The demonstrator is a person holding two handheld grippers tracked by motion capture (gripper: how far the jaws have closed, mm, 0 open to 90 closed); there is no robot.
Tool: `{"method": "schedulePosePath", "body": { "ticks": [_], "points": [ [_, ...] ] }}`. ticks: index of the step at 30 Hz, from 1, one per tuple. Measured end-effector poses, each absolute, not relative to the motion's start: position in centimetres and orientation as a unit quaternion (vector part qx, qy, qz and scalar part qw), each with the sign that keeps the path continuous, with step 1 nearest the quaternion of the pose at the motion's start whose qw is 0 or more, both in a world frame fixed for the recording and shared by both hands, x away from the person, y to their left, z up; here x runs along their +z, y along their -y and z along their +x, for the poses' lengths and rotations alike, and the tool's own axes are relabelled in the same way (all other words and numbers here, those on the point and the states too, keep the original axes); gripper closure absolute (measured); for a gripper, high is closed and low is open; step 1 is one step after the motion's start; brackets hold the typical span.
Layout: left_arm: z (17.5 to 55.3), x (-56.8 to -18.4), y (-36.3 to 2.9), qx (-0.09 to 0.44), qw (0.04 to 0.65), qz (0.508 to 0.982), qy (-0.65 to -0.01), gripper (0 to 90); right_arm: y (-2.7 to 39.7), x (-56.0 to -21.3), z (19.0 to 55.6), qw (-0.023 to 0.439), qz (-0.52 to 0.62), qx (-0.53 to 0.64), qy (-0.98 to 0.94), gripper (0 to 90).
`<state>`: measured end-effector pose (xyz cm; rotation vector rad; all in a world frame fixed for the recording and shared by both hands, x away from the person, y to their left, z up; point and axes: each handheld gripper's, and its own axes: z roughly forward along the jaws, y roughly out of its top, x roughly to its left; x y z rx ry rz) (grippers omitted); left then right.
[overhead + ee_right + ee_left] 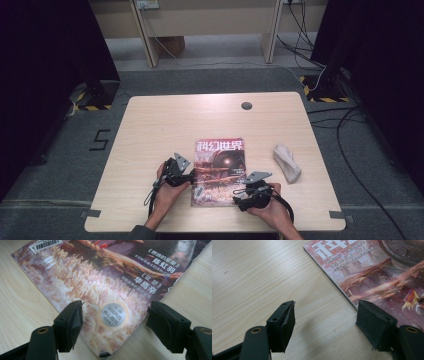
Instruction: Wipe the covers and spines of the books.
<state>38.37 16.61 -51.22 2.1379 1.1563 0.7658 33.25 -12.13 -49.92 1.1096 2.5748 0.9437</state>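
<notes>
The magazine (pixel 219 171) looks light, floppy, glossy (likely slippery); take its corner. Left gripper (pixel 325 317) and right gripper (pixel 115 321) are spread, empty.

The magazine (pixel 107 282) between the right gripper's black jaws has a reddish-brown cover fading to pale cream, with white characters and a round silver sticker (pixel 113 314). Beside the left gripper's black jaws, the table (pixel 262 277) is light wood grain. The crumpled cloth (pixel 287 162) is off-white.
</notes>
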Motion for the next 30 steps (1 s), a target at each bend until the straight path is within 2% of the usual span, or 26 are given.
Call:
{"method": "schedulePosePath", "body": {
  "ticks": [4, 5, 8, 14, 27, 30],
  "points": [
    [38.0, -51.0, -16.9, 0.272, 0.300, 0.804, -0.434, 25.8, 13.0, -49.6, 33.7, 0.085, 0.369, 0.344, -0.859, 38.1],
    [37.7, -50.9, -17.0, 0.267, 0.303, 0.806, -0.433, 25.3, 13.3, -49.3, 33.8, 0.088, 0.378, 0.354, -0.851, 37.6],
    [36.9, -50.5, -17.3, 0.252, 0.311, 0.811, -0.426, 24.1, 14.6, -48.3, 34.4, 0.131, 0.376, 0.360, -0.844, 39.7],
    [35.1, -50.2, -18.1, 0.230, 0.328, 0.816, -0.416, 22.6, 17.2, -47.7, 35.9, 0.187, 0.398, 0.347, -0.828, 42.7],
    [31.9, -50.0, -20.1, 0.196, 0.366, 0.808, -0.418, 20.5, 23.2, -46.7, 38.2, 0.262, 0.460, 0.317, -0.787, 46.5],
    [31.4, -49.9, -20.5, 0.196, 0.368, 0.807, -0.418, 20.3, 24.6, -47.2, 38.6, 0.259, 0.484, 0.312, -0.776, 46.2]
  ]
}}
